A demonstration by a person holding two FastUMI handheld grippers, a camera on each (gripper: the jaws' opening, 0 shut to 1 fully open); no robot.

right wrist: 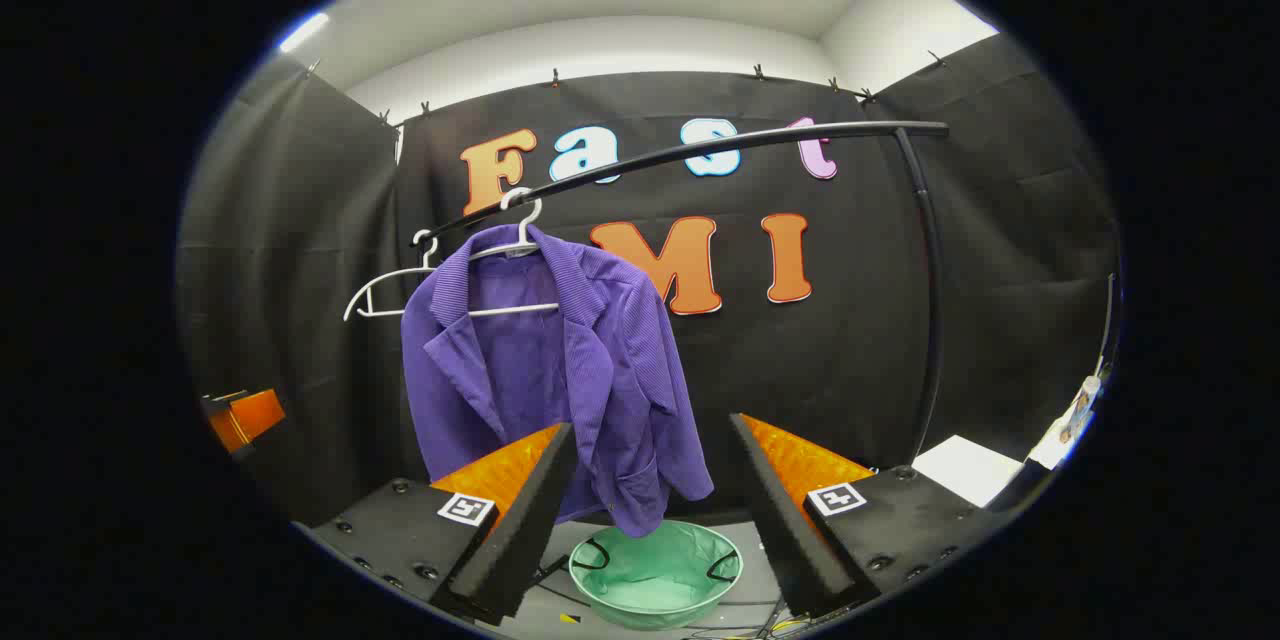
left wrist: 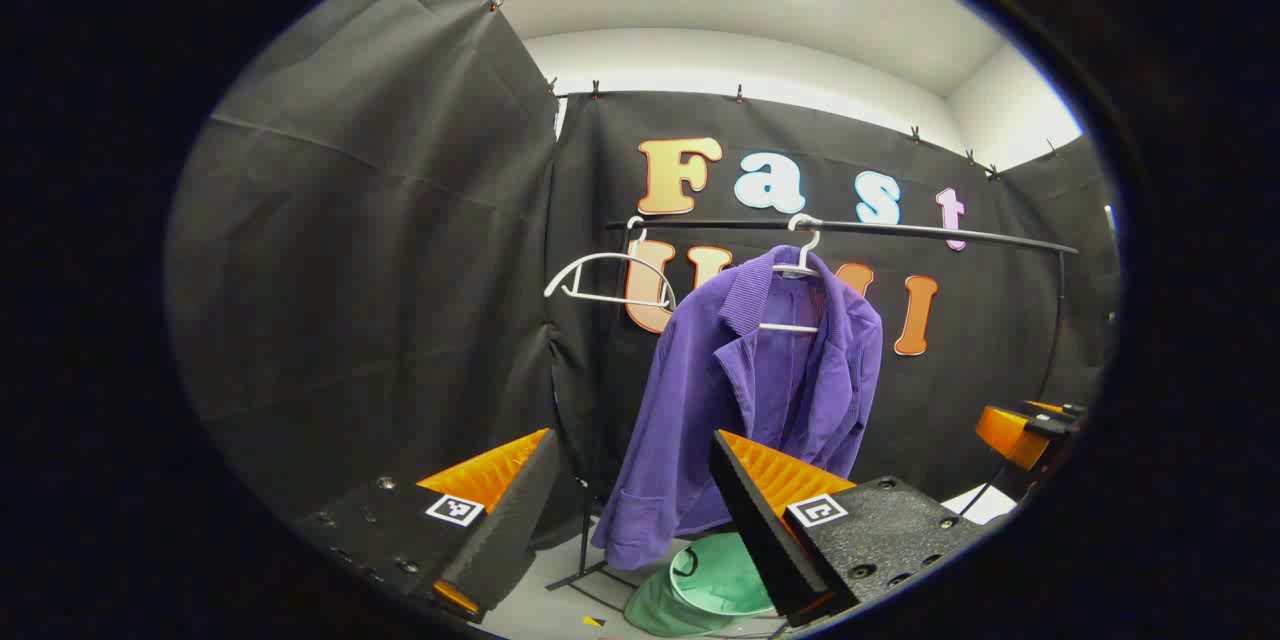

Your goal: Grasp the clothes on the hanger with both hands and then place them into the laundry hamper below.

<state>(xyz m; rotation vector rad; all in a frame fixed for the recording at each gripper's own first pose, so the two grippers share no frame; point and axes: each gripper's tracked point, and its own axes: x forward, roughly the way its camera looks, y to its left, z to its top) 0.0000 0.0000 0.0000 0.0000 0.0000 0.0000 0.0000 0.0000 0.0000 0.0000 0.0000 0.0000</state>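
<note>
Your purple jacket (left wrist: 745, 400) is a ribbed, corduroy-like garment with a wide collar and open lapels, and it hangs on a white hanger (left wrist: 797, 265) whose hook sits over the black rail (left wrist: 900, 230). It drapes unevenly, one side falling longer than the other, and its lowest hem hangs just above the green laundry hamper (left wrist: 722, 575) on the floor below. The front is open, so the hanger's crossbar shows through the neck.

Your left gripper (left wrist: 630, 510) is spread wide with nothing between its fingers, and it sits well short of the jacket. Your right gripper (right wrist: 655, 495) is likewise wide open and empty, also apart from the cloth.

In the left gripper view you see the jacket from its left flank, with a patch pocket low on the long side, and the hamper looks partly collapsed behind your right-hand finger. A second white hanger (left wrist: 612, 280), bare, hangs at the rail's end near the upright post (it tilts outward). At the far right edge of this view, the other gripper pokes in.

In the right gripper view you face the jacket (right wrist: 550, 370) more squarely; the hamper (right wrist: 655, 575) shows as a full round rim with black handles, directly under the hem. The rail (right wrist: 720, 145) curves across and bends down into its right post, and a white sheet (right wrist: 965, 470) lies on the floor near that post's foot.
</note>
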